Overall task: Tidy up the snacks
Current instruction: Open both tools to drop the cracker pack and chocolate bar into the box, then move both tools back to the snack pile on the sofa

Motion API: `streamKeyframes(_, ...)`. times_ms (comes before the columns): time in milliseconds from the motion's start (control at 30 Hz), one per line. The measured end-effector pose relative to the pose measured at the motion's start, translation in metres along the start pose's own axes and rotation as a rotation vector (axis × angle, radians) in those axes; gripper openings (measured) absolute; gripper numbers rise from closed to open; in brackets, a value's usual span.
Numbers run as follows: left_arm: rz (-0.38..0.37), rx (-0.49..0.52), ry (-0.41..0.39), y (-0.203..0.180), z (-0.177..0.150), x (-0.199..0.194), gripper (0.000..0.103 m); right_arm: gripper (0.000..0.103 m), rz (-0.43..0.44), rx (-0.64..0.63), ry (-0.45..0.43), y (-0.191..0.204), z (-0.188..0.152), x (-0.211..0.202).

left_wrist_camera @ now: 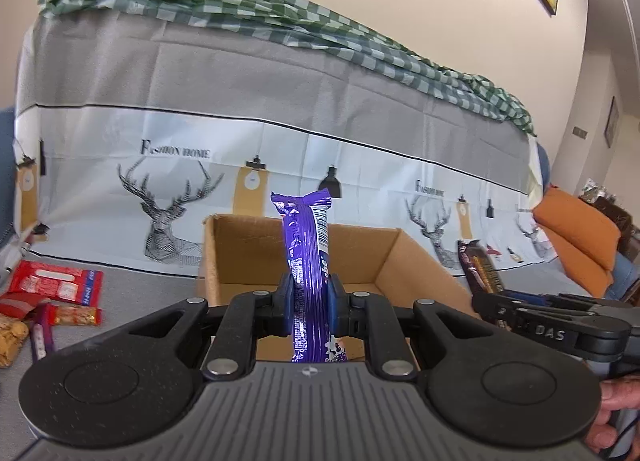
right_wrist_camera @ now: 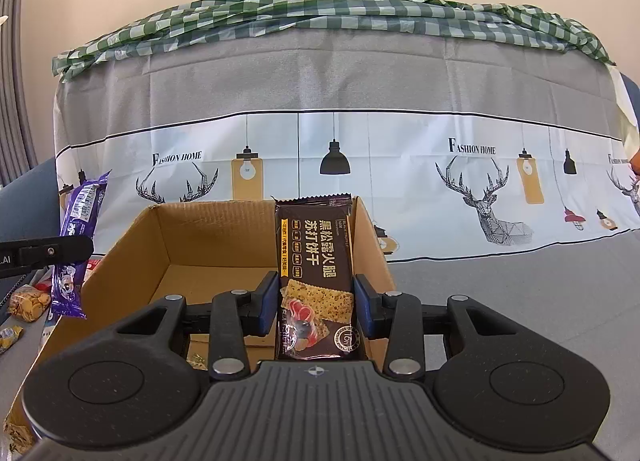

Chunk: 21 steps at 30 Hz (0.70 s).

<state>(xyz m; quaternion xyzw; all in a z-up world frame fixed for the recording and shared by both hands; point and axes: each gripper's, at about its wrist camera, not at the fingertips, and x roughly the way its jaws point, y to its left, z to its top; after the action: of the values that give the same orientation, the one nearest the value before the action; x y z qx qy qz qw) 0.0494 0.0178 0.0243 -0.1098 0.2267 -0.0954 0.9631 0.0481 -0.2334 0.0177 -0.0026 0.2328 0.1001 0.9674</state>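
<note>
My left gripper (left_wrist_camera: pixel 311 303) is clamped on a purple snack bar (left_wrist_camera: pixel 306 273), held upright just in front of the open cardboard box (left_wrist_camera: pixel 360 253). My right gripper (right_wrist_camera: pixel 316 305) is clamped on a dark brown cracker packet (right_wrist_camera: pixel 314 261), upright over the near right part of the same box (right_wrist_camera: pixel 192 241). Left of the box, red packets (left_wrist_camera: pixel 56 281) and other small snacks lie on the grey tabletop (left_wrist_camera: pixel 140 285). Behind the box hangs a deer-print cloth (right_wrist_camera: pixel 400 149), with a green checked cloth (right_wrist_camera: pixel 320 13) bunched on top.
</note>
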Motion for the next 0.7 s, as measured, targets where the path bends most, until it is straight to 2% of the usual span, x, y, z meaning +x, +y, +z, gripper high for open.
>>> streamKeyframes(100,-0.025,-0.021,0.022,0.000,-0.001,0.003,0.044,0.044,-0.017,-0.005,-0.004,0.000,0.000,0.000)
streamKeyframes(200,-0.018,-0.012,0.018,-0.001,-0.001,0.002,0.044,0.052,-0.019,0.005,-0.003,0.000,0.001,0.001)
streamKeyframes(367,-0.001,-0.011,0.015,0.003,0.000,0.001,0.043,0.053,-0.013,0.003,0.002,0.003,0.000,0.002)
streamKeyframes(533,0.027,-0.024,0.015,0.013,0.002,-0.004,0.030,0.053,-0.002,0.011,0.007,0.009,0.002,0.005)
streamKeyframes(700,0.072,-0.041,0.014,0.031,0.005,-0.017,0.023,0.053,0.018,0.029,0.007,0.025,0.003,0.006)
